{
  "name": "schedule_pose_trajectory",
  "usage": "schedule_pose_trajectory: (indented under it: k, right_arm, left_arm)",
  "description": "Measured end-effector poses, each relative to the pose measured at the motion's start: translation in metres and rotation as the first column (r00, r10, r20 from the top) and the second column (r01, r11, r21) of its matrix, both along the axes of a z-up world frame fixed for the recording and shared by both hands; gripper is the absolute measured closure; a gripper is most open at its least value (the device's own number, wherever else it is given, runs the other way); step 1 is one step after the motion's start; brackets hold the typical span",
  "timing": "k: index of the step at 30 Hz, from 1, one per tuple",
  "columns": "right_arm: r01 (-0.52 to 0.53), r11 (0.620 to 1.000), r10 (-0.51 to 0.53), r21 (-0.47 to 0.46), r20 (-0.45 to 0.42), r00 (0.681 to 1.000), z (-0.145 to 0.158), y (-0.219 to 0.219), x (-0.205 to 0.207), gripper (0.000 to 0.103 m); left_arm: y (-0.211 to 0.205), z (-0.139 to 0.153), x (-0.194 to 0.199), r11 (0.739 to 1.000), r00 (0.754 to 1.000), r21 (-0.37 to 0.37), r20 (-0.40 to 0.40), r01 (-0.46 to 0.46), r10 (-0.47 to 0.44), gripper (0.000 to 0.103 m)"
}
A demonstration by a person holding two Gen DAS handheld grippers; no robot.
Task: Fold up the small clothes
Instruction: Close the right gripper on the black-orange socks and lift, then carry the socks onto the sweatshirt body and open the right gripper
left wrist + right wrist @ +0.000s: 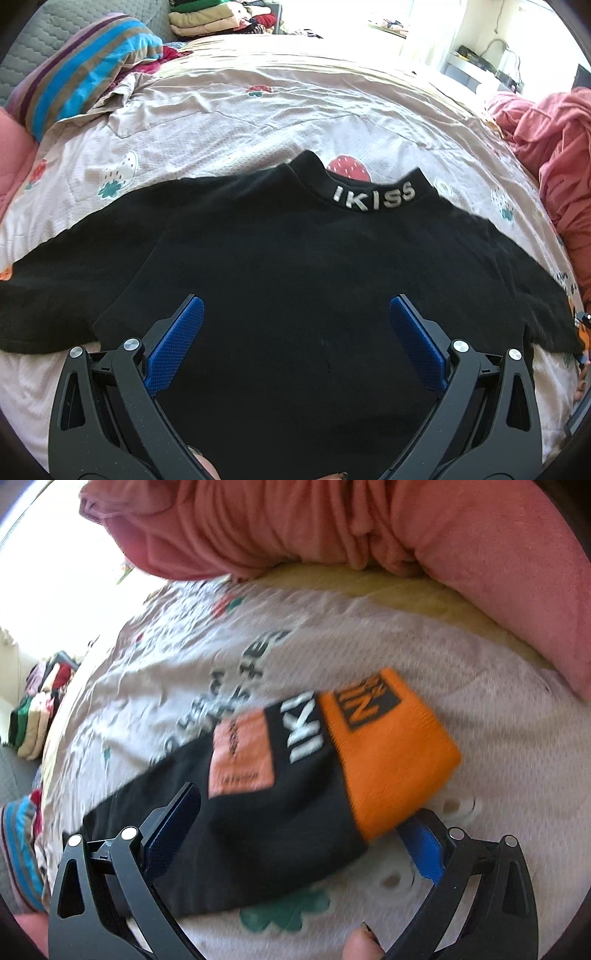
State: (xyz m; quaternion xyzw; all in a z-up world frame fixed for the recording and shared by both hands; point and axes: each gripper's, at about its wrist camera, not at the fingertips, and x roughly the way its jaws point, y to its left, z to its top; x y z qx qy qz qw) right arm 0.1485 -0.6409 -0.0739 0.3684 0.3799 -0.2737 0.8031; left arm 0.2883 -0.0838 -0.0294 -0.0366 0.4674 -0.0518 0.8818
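"IKISS" is read in pale raised letters on the collar (373,197) of the black shirt (280,280), toward twelve o'clock in the left wrist view. In the right wrist view, "IKI" is made out in white on the black sleeve (258,794), cut off at the orange cuff (391,760) toward two o'clock. The cuff's dark patch (371,699), the pink label (242,753) and the bedsheet (498,768) print are too blurred to read.

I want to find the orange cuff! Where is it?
In the right wrist view, the orange cuff ends the black sleeve, right of centre on the bedsheet, just ahead of the open right gripper.
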Motion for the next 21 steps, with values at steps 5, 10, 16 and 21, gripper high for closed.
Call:
schedule_pose_trajectory:
  k: [5,10,16,21]
  right_arm:
    - [0.019,1.000,-0.019,0.002,0.066,0.998,-0.001,-0.013,0.001,0.028]
    - [0.006,1.000,-0.009,0.018,0.168,0.986,0.012,-0.020,-0.003,0.080]
    - [-0.119,0.988,0.143,-0.100,0.291,0.946,0.060,0.016,0.004,0.088]
    - [-0.251,0.945,0.312,-0.212,0.343,0.886,0.101,0.074,0.016,0.088]
  left_arm:
    - [0.000,0.000,0.004,1.000,1.000,0.005,0.009,0.025,-0.025,0.009]
    - [-0.001,0.003,0.004,0.999,0.999,0.005,0.014,0.043,-0.043,0.009]
    - [-0.006,0.004,0.001,0.998,0.998,0.004,-0.001,0.070,-0.070,0.009]
    - [0.004,0.014,0.000,0.997,0.998,-0.030,-0.011,0.065,-0.066,0.009]
